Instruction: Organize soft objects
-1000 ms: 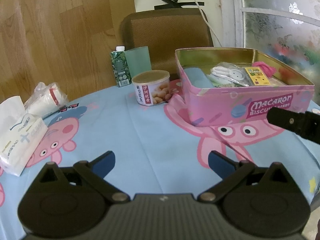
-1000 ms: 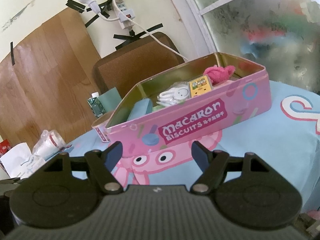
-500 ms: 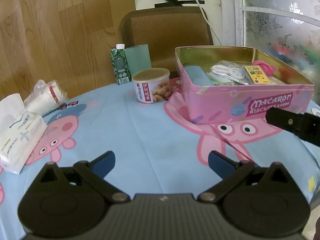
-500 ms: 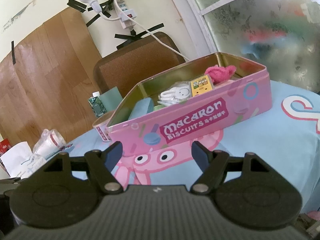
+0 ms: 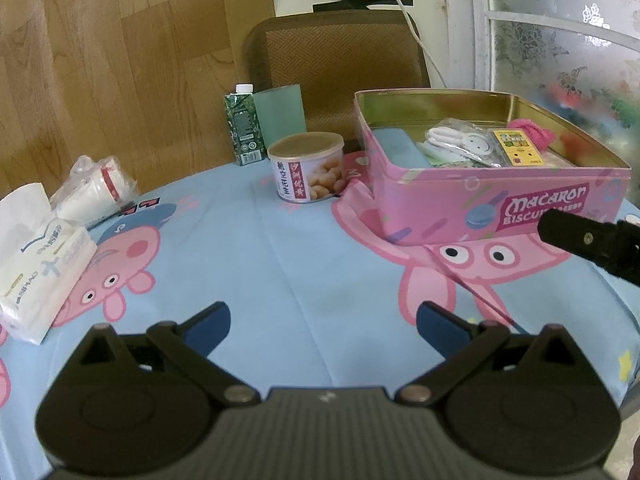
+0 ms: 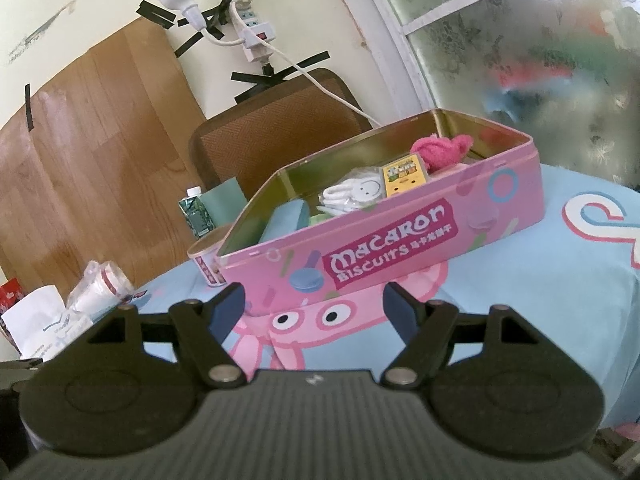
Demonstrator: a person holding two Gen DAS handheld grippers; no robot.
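A pink Macaron biscuit tin (image 5: 500,196) (image 6: 400,240) stands open on the cartoon-pig tablecloth. Inside lie a pale blue folded cloth (image 5: 394,146) (image 6: 286,218), a white bagged item (image 5: 460,140) (image 6: 354,194), a yellow card pack (image 5: 516,146) (image 6: 404,174) and a pink fluffy cloth (image 5: 534,130) (image 6: 438,150). My left gripper (image 5: 322,320) is open over bare tablecloth, left of and nearer than the tin. My right gripper (image 6: 314,310) is open just in front of the tin's long side, holding nothing; one of its black fingers (image 5: 576,234) shows in the left wrist view.
A snack can (image 5: 306,166), a green carton (image 5: 244,124) and a teal card (image 5: 280,114) stand at the table's far edge. A tissue pack (image 5: 36,264) and bagged paper cups (image 5: 94,186) lie at the left. A brown chair (image 5: 336,64) is behind the table.
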